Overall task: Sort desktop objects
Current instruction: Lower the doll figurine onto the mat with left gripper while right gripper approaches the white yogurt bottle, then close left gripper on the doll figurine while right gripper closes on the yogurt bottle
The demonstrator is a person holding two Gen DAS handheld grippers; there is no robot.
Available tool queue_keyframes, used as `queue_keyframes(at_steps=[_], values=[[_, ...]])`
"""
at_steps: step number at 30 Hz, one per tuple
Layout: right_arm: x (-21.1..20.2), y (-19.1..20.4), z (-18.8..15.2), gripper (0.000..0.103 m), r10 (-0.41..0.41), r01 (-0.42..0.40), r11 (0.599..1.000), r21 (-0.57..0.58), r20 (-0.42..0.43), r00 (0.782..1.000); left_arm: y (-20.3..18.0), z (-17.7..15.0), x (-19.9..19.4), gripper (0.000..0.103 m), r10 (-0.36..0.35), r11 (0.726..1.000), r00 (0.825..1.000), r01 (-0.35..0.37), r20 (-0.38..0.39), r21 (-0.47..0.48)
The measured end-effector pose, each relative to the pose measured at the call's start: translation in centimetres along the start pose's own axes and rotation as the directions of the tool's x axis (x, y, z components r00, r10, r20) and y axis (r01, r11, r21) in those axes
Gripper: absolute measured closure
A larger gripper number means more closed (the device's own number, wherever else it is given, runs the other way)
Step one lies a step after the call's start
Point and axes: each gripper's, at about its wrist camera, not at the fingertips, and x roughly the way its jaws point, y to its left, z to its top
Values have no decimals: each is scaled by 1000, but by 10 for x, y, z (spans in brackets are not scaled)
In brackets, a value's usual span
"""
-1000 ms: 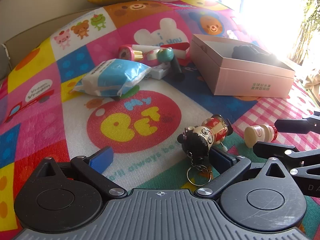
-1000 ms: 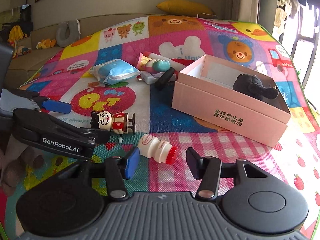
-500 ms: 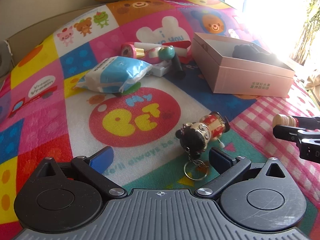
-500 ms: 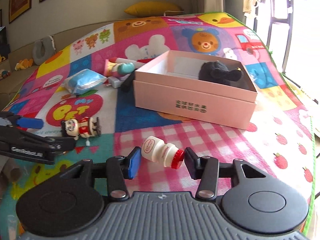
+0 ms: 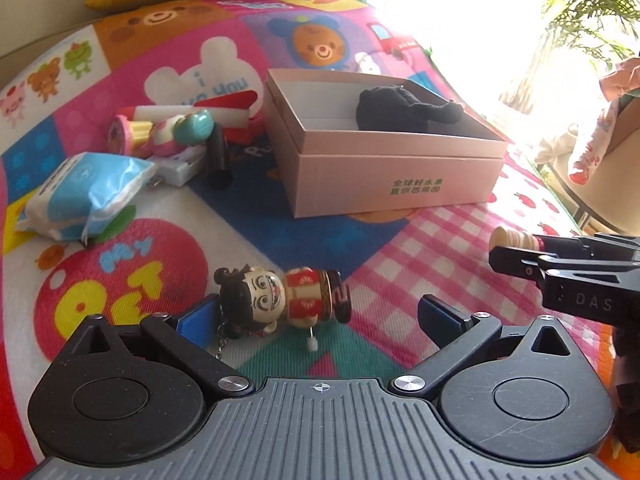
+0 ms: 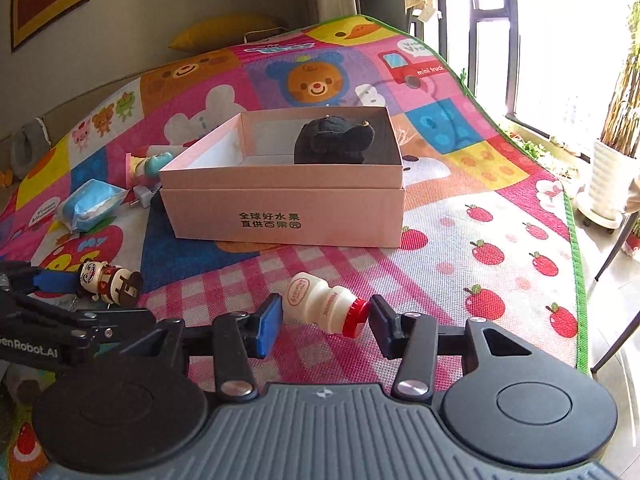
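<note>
My right gripper [image 6: 322, 326] is shut on a small white yogurt bottle [image 6: 322, 304] with a red cap, held end to end above the mat; the bottle's base shows in the left wrist view [image 5: 514, 240]. My left gripper [image 5: 320, 318] is open around a doll keychain [image 5: 280, 300] lying on the mat, which also shows in the right wrist view [image 6: 106, 282]. The pink box [image 6: 280, 200] stands ahead with a black plush toy [image 6: 334, 140] inside; the box also shows in the left wrist view [image 5: 380, 168].
A blue tissue pack [image 5: 84, 192], a pink-and-teal toy [image 5: 164, 132], a white adapter [image 5: 180, 168] and a black cylinder [image 5: 218, 156] lie left of the box on the colourful play mat [image 6: 460, 240]. The mat's green edge [image 6: 576, 260] borders the floor at right.
My right gripper has lifted the yogurt bottle and turned toward the box. My left gripper has shifted right so the doll now lies between its open fingers.
</note>
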Motion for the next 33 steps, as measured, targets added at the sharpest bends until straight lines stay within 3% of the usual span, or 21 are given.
queue_keyframes(at_steps=[5,9,13,15,20,24,28,29,31,33], values=[[1,1,0,54,14,-14,1000,2,-6,1000,-2,8,10,0,-85,994,996,83,25,77],[1,0,0,49,21,-21,1000,5,-8,1000,-11,6,7,0,-120,977,991,107,61,184],[0,-1,0,47,22,-22,1000,15,-2,1000,-22,2,-1,0,-258,931,964,229,70,286],[0,-2,0,45,21,-21,1000,24,0,1000,-30,-1,-4,0,-282,915,957,246,71,321],[-2,-4,0,41,20,-20,999,36,9,1000,-37,1,1,0,-124,957,991,104,55,271],[-2,-4,0,40,23,-23,999,34,11,1000,-25,2,-2,0,-122,981,992,114,43,154],[-1,-2,0,40,23,-23,999,23,3,1000,-24,-1,2,0,-82,988,996,77,38,133],[-1,-1,0,40,23,-23,1000,16,0,1000,-25,-2,1,2,-81,989,996,75,40,131],[0,1,0,37,20,-20,1000,5,-9,1000,-27,-2,2,32,-81,988,996,75,39,131],[2,2,1,31,9,-9,1000,1,-20,1000,-28,-2,3,32,-77,989,996,72,34,128]])
